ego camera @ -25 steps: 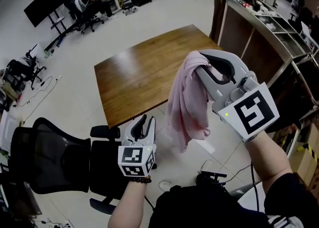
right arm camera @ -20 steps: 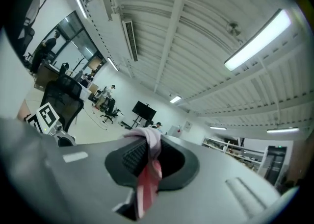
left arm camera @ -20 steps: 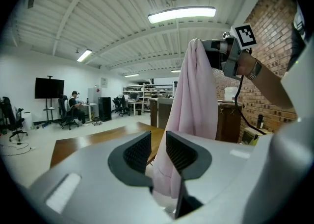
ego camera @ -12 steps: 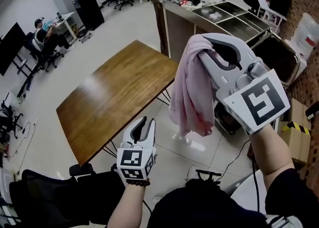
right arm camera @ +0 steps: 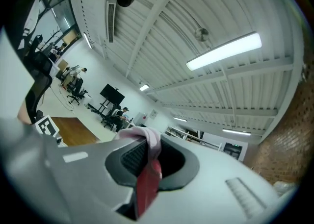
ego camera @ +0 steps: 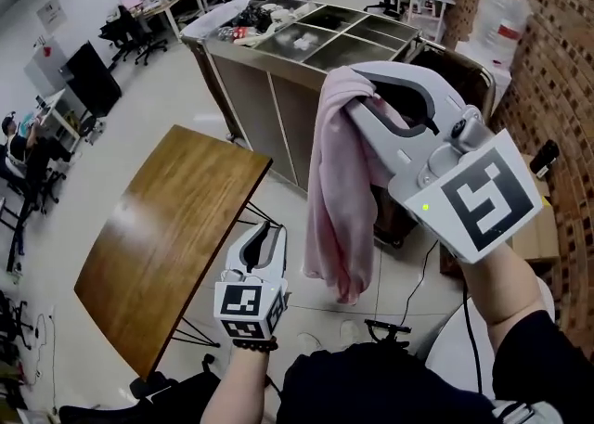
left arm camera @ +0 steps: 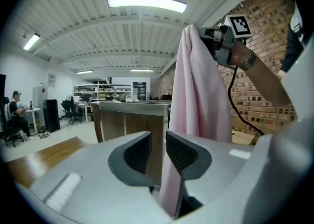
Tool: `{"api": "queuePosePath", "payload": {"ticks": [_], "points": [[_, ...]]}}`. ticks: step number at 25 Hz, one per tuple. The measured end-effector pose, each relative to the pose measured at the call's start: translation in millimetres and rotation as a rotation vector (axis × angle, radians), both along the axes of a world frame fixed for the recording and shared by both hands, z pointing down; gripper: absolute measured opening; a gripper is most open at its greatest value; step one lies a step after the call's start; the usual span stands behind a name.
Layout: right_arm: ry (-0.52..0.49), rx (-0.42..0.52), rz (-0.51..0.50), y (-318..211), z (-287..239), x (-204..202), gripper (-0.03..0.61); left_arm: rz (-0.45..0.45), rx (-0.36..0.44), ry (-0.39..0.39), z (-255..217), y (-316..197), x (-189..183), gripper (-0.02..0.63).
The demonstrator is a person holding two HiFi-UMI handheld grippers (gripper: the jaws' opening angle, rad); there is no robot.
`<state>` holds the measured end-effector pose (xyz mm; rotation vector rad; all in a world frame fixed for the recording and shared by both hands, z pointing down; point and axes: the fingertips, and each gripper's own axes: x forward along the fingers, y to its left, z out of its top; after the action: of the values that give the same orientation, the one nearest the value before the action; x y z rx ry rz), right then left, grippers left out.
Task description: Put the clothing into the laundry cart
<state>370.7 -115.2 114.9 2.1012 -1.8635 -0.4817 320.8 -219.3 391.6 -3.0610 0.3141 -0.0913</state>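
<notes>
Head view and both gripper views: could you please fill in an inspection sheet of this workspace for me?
Surface: wooden table, bare top.
Job's things: pink garment hangs from the right gripper; the cart is perhaps the dark bin behind it, not certain.
Clutter: counter unit with trays of mixed items; white sack; cardboard box.
Grippers: right gripper jaws shut on the pink garment; left gripper jaws a narrow gap apart, nothing between them.
Cables: black cable trails over the floor below the right gripper.
Surroundings: brick wall at right; desks, office chairs, black screen, seated person far left.
</notes>
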Motion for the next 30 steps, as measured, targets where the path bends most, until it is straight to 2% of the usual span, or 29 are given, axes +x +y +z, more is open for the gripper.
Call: {"api": "queuePosePath", "payload": {"ticks": [3, 6, 10, 13, 15, 18, 24, 30], "points": [[0.002, 0.0, 0.071, 4.4, -17.7, 18.5, 0.029, 0.082, 0.004, -0.006, -11.6, 6.0, 26.4, 0.092], [0.014, 0.002, 0.105, 13.5, -16.4, 13.3, 0.029, 0.141, -0.001, 0.011, -6.6, 22.0, 34.2, 0.092], [0.094, 0.035, 0.128, 25.5, -28.3, 9.9, 0.029, 0.237, 0.023, 0.037, -18.8, 45.7, 39.3, 0.092], [0.144, 0.065, 0.169, 29.7, -47.4, 20.1, 0.029, 0.29, 0.027, 0.043, -36.1, 56.4, 34.3, 0.092], [0.138, 0.072, 0.223, 29.5, -55.4, 37.3, 0.029, 0.322, 0.035, 0.044, -37.5, 53.9, 46.5, 0.092], [0.114, 0.055, 0.281, 29.5, -53.0, 61.9, 0.029, 0.354, 0.044, 0.04, -36.1, 50.0, 61.8, 0.092], [0.081, 0.006, 0.366, 41.4, -53.2, 81.2, 0.029, 0.399, 0.045, 0.053, -52.8, 55.7, 68.9, 0.092], [0.051, 0.001, 0.41, 51.7, -84.7, 102.9, 0.029, 0.421, 0.051, 0.066, -62.7, 61.9, 82.2, 0.092]]}}
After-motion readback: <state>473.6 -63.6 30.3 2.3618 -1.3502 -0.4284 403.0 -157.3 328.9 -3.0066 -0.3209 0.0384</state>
